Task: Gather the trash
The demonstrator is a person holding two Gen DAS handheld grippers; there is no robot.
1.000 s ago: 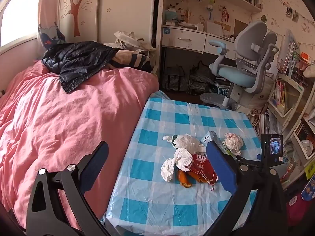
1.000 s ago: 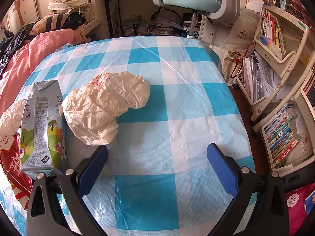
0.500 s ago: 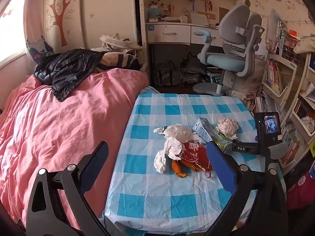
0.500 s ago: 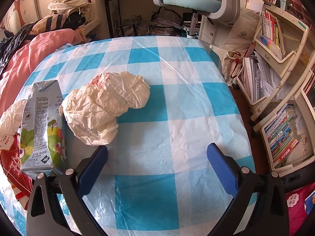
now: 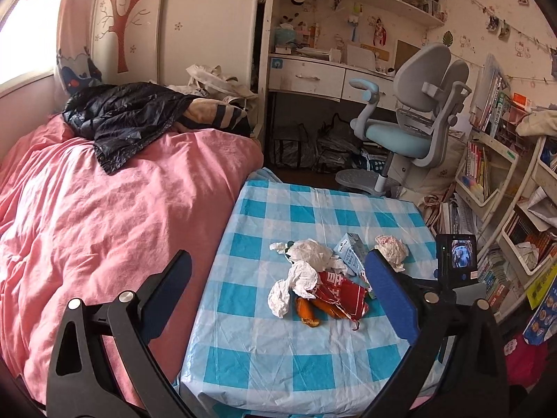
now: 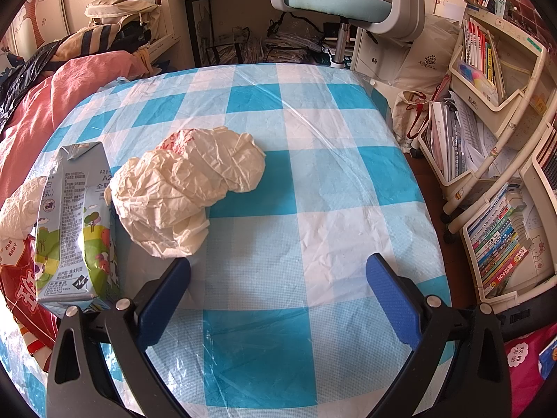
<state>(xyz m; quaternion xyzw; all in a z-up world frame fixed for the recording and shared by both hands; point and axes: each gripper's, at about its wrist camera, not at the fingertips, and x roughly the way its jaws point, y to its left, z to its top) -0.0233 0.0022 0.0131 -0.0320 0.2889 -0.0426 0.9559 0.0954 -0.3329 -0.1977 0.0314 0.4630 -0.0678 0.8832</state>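
Trash lies on a blue-and-white checked table (image 5: 264, 358): white crumpled tissues (image 5: 299, 275), a red wrapper (image 5: 339, 291), orange peel (image 5: 306, 311), a milk carton (image 5: 351, 256) and a crumpled paper ball (image 5: 391, 250). My left gripper (image 5: 278, 292) is open and empty, held above the table's near left edge. My right gripper (image 6: 278, 299) is open and empty, low over the table, just right of the carton (image 6: 75, 223) and in front of the crumpled paper (image 6: 188, 191). The right gripper's body with its screen shows in the left wrist view (image 5: 456, 261).
A bed with a pink quilt (image 5: 104, 216) adjoins the table's left side, with a black jacket (image 5: 122, 115) on it. A grey-blue desk chair (image 5: 410, 132) and a desk stand behind. Book racks (image 6: 494, 160) crowd the right side.
The left gripper's view has swung and tilted, now looking slightly more to the left and up. The right gripper and the trash have not moved.
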